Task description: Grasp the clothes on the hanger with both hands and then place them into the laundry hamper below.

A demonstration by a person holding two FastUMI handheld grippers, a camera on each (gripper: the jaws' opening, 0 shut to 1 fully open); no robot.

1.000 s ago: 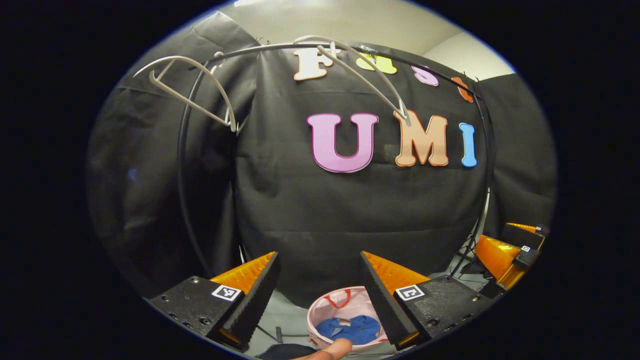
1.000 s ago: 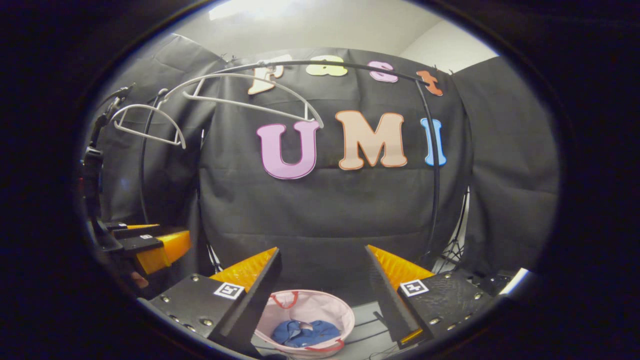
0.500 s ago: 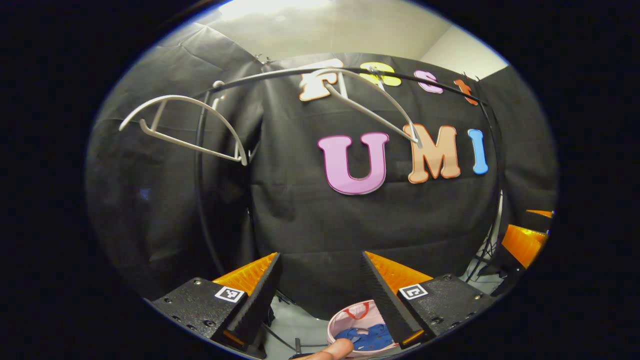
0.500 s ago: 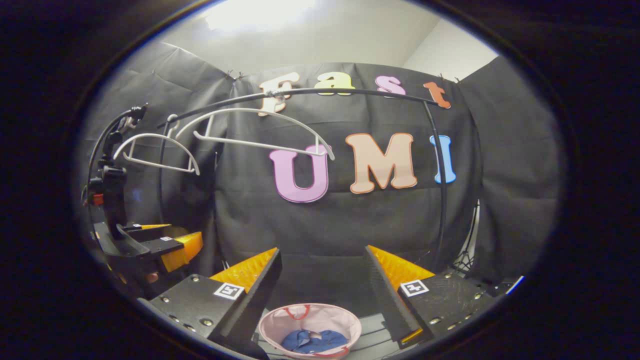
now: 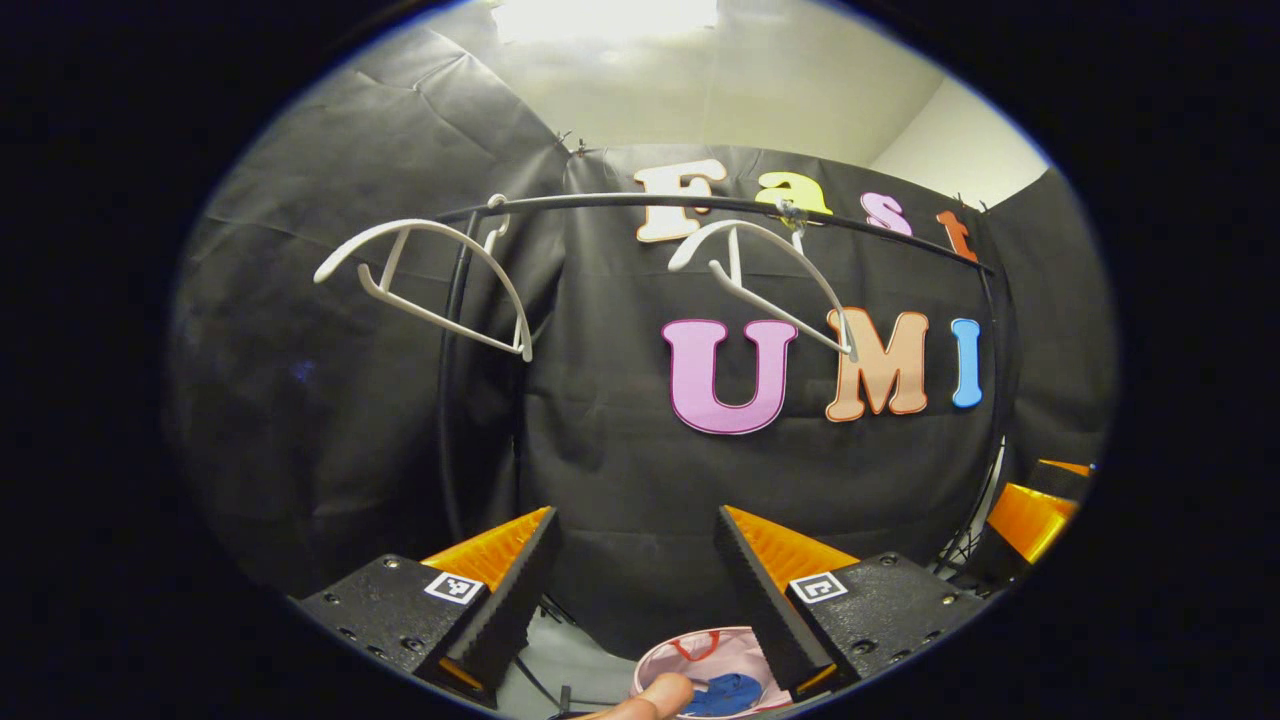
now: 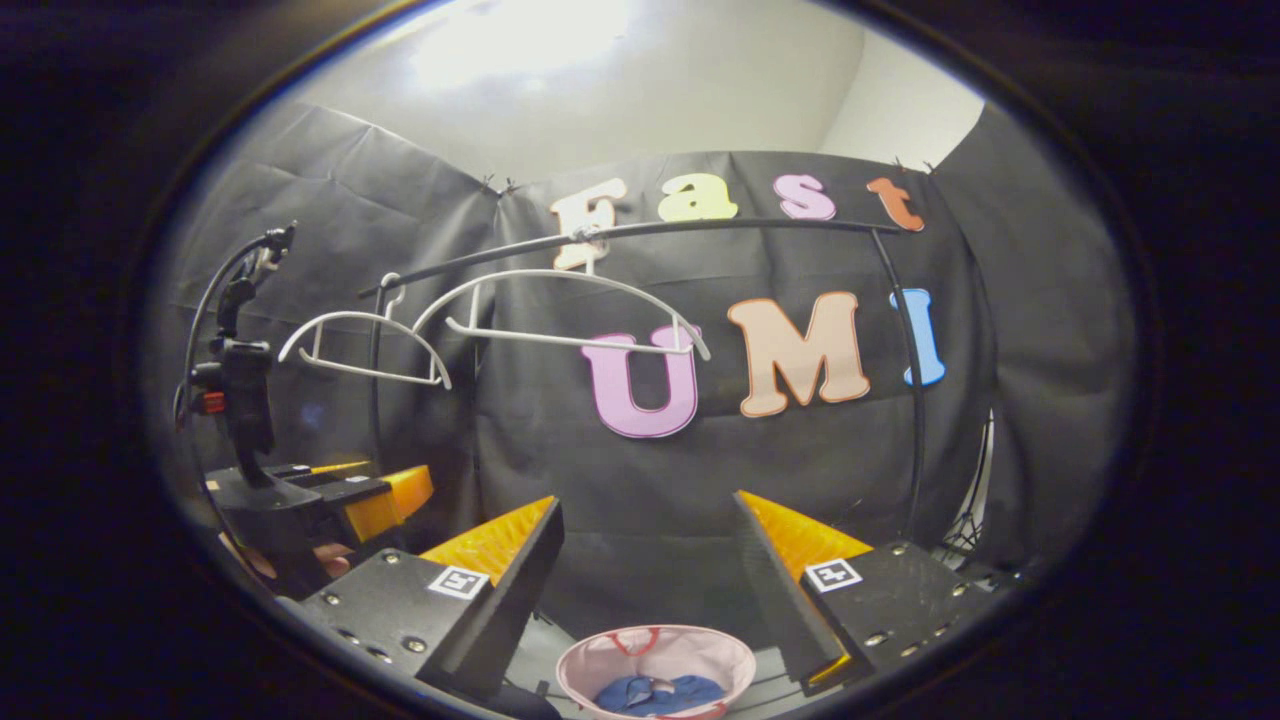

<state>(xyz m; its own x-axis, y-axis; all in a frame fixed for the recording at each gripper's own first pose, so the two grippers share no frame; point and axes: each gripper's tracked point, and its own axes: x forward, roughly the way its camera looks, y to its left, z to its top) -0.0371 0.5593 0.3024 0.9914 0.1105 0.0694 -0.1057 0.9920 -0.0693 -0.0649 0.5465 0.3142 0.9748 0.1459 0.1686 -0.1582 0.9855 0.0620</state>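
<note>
Blue clothes [image 5: 728, 692] [image 6: 655, 692] lie crumpled inside the pink laundry hamper [image 5: 668, 652] [image 6: 600, 660] on the floor, low between the fingers in both views. Two bare white hangers [image 5: 420, 223] [image 5: 745, 225] hang on the black rail [image 5: 600, 200]; the right gripper view also has both hangers [image 6: 355, 314] [image 6: 570, 336]. My left gripper [image 5: 635, 515] is open and holds nothing, well above the hamper. My right gripper [image 6: 648, 505] is open and holds nothing too. The left gripper [image 6: 400, 490] appears at the left of the right gripper view, and the right gripper [image 5: 1035, 500] at the far right of the left gripper view.
The rail's black uprights [image 5: 450, 400] [image 6: 915, 400] stand before the black cloth wall. A person's fingertip [image 5: 650, 695] pokes in at the bottom edge. A camera mount [image 6: 240, 385] rises from the left gripper. Cables lie on the floor beside the hamper.
Both views have risen and tilted upward: the hangers and rail sit lower in frame, and the hamper has slid toward the bottom edge. Both grippers stayed open.
</note>
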